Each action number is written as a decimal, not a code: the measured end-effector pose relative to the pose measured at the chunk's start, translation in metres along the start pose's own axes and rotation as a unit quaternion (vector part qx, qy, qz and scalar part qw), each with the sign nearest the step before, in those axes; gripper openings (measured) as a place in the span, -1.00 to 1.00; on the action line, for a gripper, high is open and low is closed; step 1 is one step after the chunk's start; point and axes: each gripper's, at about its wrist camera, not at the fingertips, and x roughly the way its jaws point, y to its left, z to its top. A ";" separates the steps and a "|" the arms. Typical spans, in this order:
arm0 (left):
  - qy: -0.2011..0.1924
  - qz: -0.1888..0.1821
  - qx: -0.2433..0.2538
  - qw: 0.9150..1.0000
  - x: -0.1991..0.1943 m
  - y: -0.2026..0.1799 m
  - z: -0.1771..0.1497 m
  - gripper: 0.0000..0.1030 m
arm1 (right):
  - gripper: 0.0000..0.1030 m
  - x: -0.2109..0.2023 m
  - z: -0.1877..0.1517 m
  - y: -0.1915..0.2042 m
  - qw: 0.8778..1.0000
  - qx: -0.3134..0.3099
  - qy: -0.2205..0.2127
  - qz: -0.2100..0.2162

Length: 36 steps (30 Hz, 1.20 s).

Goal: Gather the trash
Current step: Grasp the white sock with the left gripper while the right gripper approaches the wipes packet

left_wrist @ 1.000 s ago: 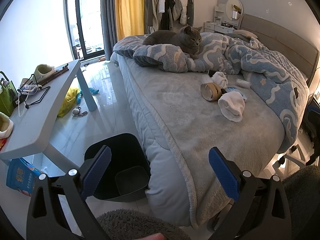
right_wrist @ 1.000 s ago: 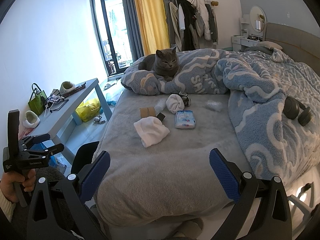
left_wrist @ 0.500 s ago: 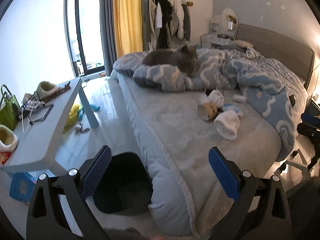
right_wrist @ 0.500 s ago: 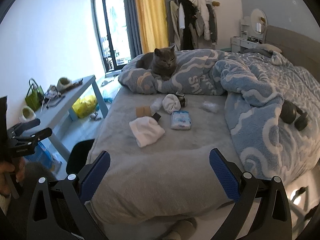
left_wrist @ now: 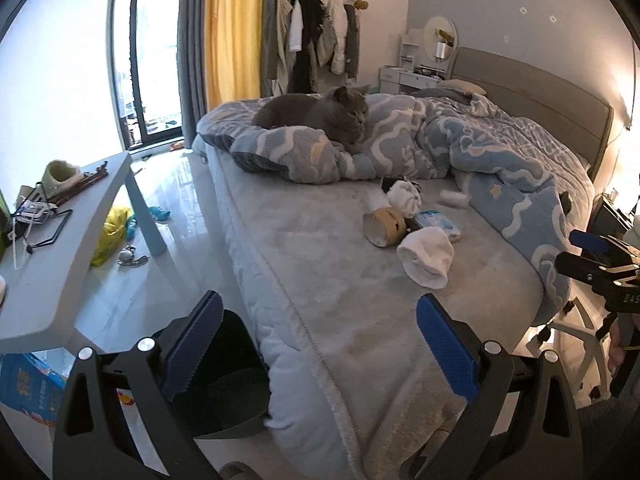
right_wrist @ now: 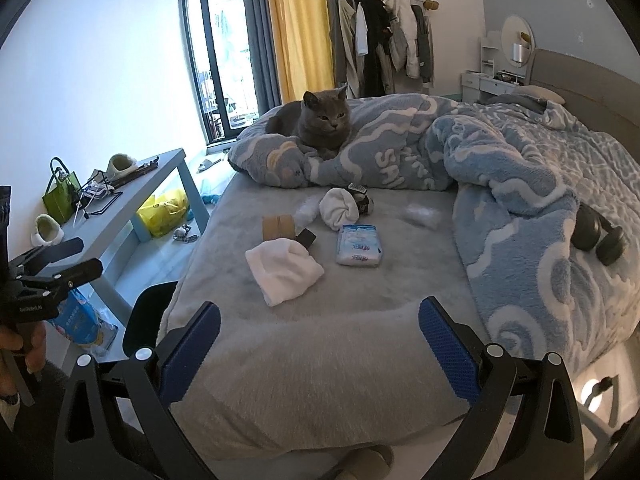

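Trash lies on the grey bed (right_wrist: 328,360): a cardboard tape roll (right_wrist: 278,226), a tissue pack (right_wrist: 359,246), a crumpled tissue (right_wrist: 422,214) and a dark wrapper (right_wrist: 362,198), mixed with a white cloth (right_wrist: 284,276) and a rolled white sock (right_wrist: 339,208). A black bin (left_wrist: 224,380) stands on the floor at the bed's near left corner. My left gripper (left_wrist: 318,308) is open and empty above the bed edge beside the bin. My right gripper (right_wrist: 319,312) is open and empty over the foot of the bed, short of the white cloth.
A grey cat (right_wrist: 316,124) sits on the blue duvet (right_wrist: 520,184) behind the litter. Headphones (right_wrist: 598,236) rest on the duvet at right. A grey side table (left_wrist: 60,248) with clutter stands left of the bin. A yellow bag (left_wrist: 108,232) lies on the floor.
The left view has lifted and swung right, so the bin sits lower left and the right gripper now shows at its right edge. The right gripper edged closer to the bed. Both stayed open.
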 end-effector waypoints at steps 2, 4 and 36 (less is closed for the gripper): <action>0.002 -0.009 0.005 1.000 0.005 -0.005 0.001 0.92 | 0.94 0.006 -0.002 -0.001 1.000 0.000 0.004 0.000; 0.004 -0.022 0.003 1.000 0.011 -0.009 0.003 0.92 | 0.94 0.014 -0.004 -0.003 1.000 0.000 0.012 0.003; 0.107 -0.143 0.030 0.983 0.173 -0.091 0.022 0.71 | 0.94 0.126 0.038 -0.079 0.990 0.106 0.042 0.080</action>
